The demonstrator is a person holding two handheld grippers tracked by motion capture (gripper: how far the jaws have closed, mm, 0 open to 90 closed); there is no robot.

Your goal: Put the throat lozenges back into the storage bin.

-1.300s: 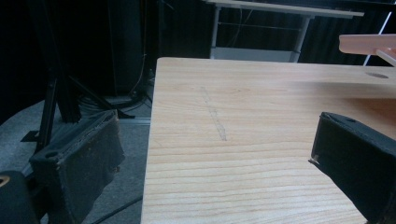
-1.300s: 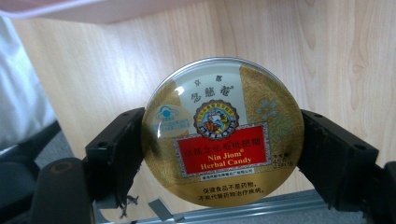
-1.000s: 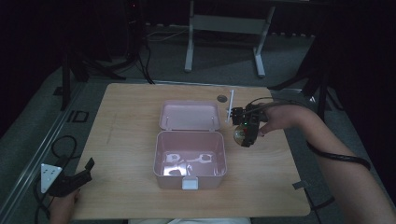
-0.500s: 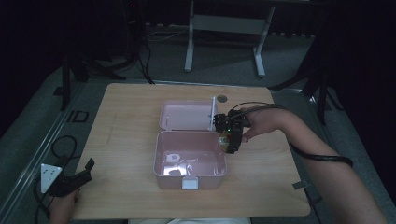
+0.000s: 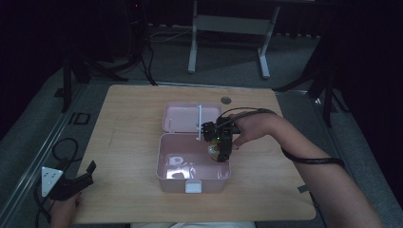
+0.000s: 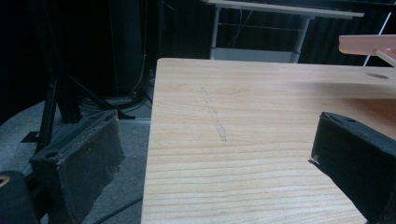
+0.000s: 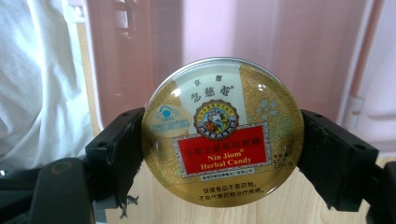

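High view: above person's side, facing forward and down on whole desk [image 5: 133, 142]. Left gripper view: low over desk edge, shared. Right gripper view: close on candy tin [image 7: 223, 131], pink box [image 7: 280, 56] behind.

Round gold candy tin [image 7: 223, 133], lid facing the right gripper view: red panel at centre reads "Nin Jiom Herbal Candy" in gold letters, with a line of Chinese characters above it. More Chinese characters on the pale band at top and two lines at the bottom edge, too small to make out. Small print at right of the panel, apparently "45g", blurred. No other readable text.
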